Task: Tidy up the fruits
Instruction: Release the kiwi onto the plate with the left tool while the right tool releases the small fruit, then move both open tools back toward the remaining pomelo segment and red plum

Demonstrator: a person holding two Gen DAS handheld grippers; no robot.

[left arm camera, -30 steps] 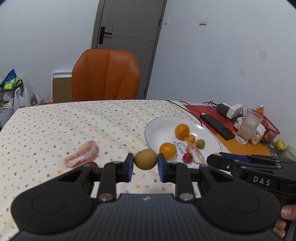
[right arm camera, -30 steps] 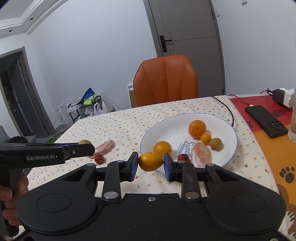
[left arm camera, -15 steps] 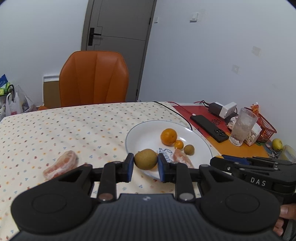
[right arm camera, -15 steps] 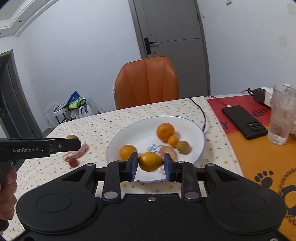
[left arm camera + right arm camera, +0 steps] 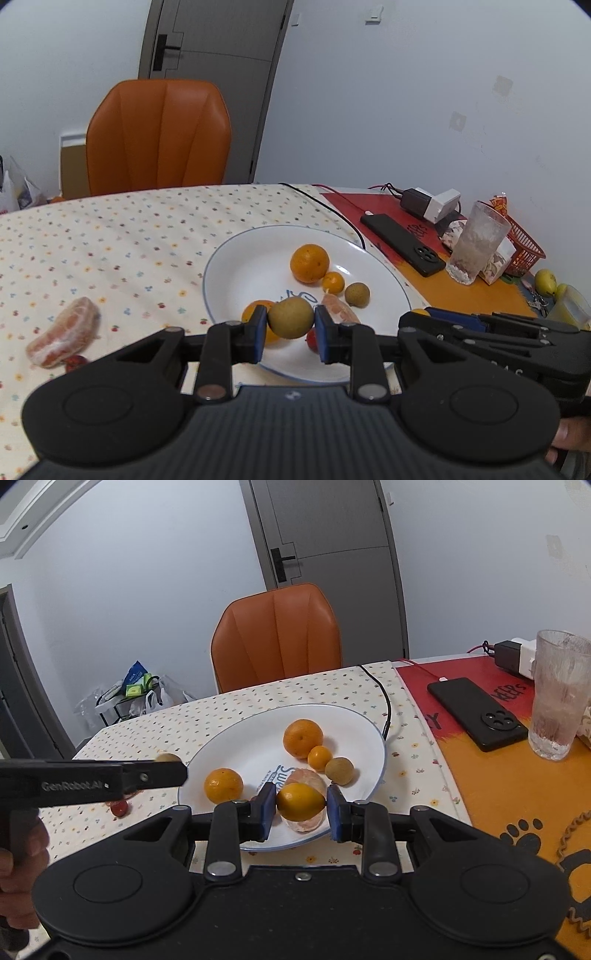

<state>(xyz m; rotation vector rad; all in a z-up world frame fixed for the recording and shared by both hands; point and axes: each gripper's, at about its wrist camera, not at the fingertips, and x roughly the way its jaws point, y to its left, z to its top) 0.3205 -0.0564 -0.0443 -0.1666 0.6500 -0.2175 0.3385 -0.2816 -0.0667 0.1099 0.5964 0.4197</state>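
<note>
Readable on the side of the left tongs in the right view: "GenRobot.AI". Blue script partly legible on the white plate, "Sw…", rest hidden behind fruit. On the red and orange mat, black lettering, roughly "KEEPS", plus paw prints nearer the right tongs. Left tongs closed narrowly on a brownish-green round fruit, pads pressed against both its sides, held above the near part of the plate. Right tongs likewise closed on a small yellow lemon, pinched at its two ends, over the near rim of the plate. Just beyond the lemon, a peeled citrus piece; further ahead, a large orange, a small orange fruit touching it, and a brown round fruit beside that; ahead and left, another orange. Off the plate, to the left of the left tongs, a peeled pink citrus segment on the dotted tablecloth, with a small red fruit right beside it. Ahead and right of both tongs, a black phone, a frosted glass and a charger block. Past the table, an orange chair and a grey door.
</note>
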